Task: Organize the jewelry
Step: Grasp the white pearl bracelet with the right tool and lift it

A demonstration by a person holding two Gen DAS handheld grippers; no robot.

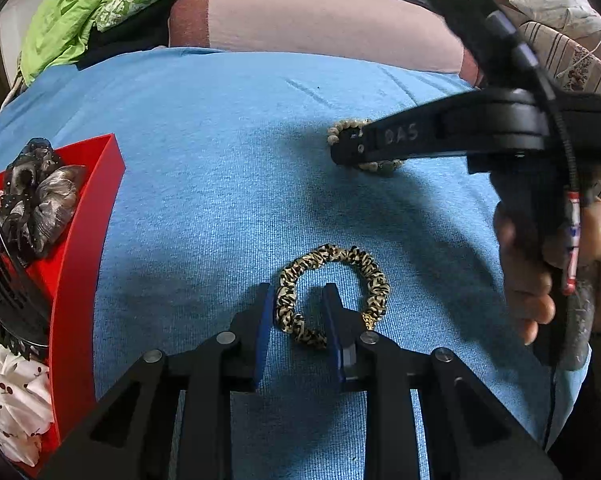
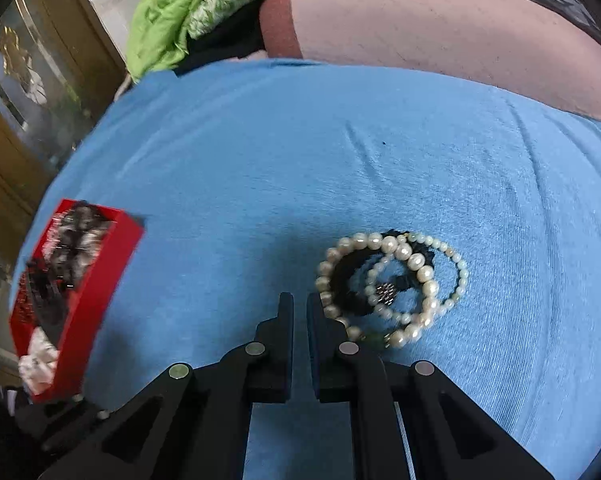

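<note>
Left wrist: my left gripper (image 1: 296,312) spread, straddling leopard scrunchie (image 1: 332,292) on blue cloth (image 1: 220,200), not pinching. Soft, light; grab the band. Right gripper (image 2: 300,312) pressed together, empty, beside pearl bracelets (image 2: 396,280); slippery, loose.

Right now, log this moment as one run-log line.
left gripper: astride leopard scrunchie, open | right gripper: shut, beside pearl bracelets

Even indoor light, soft shadows under each claw, fisheye-bent edges, right view motion-blurred.
</note>
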